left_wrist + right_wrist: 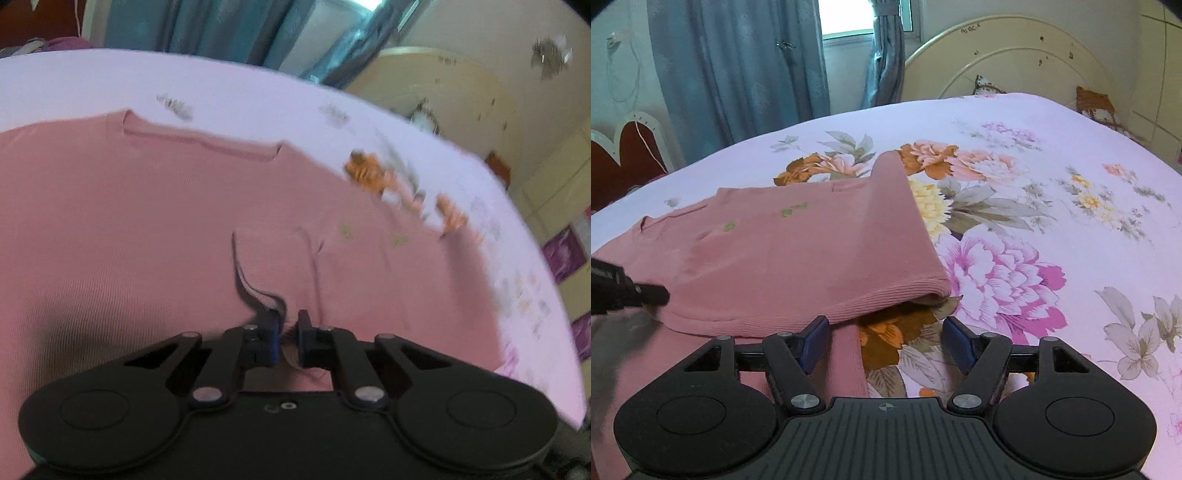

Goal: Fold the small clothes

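A small pink knit sweater (147, 229) lies spread on a flowered bed sheet (258, 96). My left gripper (287, 325) is nearly shut on a raised fold of the sweater's cloth, which stands up between the fingers. In the right wrist view the sweater (798, 251) lies folded over itself at left, its ribbed hem lifted near the front. My right gripper (882, 332) is open and empty just in front of that hem, over the sheet (1052, 177). The left gripper (624, 291) shows as a dark shape at the far left edge, on the sweater.
A cream headboard (1008, 59) and two patterned pillows (1095, 103) stand at the bed's far end. Blue curtains (738, 66) and a window hang behind the bed. The sheet to the right of the sweater is bare.
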The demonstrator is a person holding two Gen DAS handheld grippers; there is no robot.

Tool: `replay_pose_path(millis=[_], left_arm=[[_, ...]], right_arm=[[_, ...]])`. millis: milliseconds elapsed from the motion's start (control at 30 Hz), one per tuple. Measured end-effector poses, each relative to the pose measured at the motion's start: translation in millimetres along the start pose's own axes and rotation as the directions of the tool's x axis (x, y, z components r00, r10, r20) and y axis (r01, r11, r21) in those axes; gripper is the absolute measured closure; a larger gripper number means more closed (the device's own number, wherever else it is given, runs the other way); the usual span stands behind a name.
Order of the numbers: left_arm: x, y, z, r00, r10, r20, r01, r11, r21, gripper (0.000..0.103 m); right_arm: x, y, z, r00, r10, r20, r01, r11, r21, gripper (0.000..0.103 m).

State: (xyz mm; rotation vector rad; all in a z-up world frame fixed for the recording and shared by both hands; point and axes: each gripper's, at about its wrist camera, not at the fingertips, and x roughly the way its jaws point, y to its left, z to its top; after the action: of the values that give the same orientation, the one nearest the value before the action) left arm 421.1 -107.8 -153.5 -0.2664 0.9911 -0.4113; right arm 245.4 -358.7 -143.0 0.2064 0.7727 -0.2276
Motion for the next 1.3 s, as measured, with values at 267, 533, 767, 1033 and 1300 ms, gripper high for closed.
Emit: replay_pose_path(millis=[267, 533, 767, 1033, 1300], left_arm=[[-75, 5, 58, 0.971, -0.074, 0.226, 0.081, 0.997, -0.02, 0.095], [-103, 78, 40, 0.963, 0.105, 0.247, -0.084, 0.992, -0.095, 0.095], [-66, 115, -4, 0.967, 0.227, 0.117, -0.213, 0.97, -0.12, 0.095], [-85, 112, 0, 0.926, 0.328, 0.185, -0.312, 0.944, -0.108, 0.073], [-70, 70, 10, 0.944, 0.245, 0.219, -0.26, 0.965, 0.04, 0.072]], right_arm=[[20, 12, 5, 1.0, -0.023, 0.005, 0.023, 1.0, -0.019, 0.04], [34, 27, 17, 1.0, 0.025, 0.007, -0.025, 0.999, -0.019, 0.094], [28, 21, 9, 1.0, 0.013, -0.017, -0.013, 1.0, -0.005, 0.094], [-6, 11, 18, 0.999, 0.044, 0.016, -0.044, 0.998, -0.034, 0.063], [46, 21, 62, 0.996, 0.084, 0.018, -0.083, 0.995, -0.054, 0.052]])
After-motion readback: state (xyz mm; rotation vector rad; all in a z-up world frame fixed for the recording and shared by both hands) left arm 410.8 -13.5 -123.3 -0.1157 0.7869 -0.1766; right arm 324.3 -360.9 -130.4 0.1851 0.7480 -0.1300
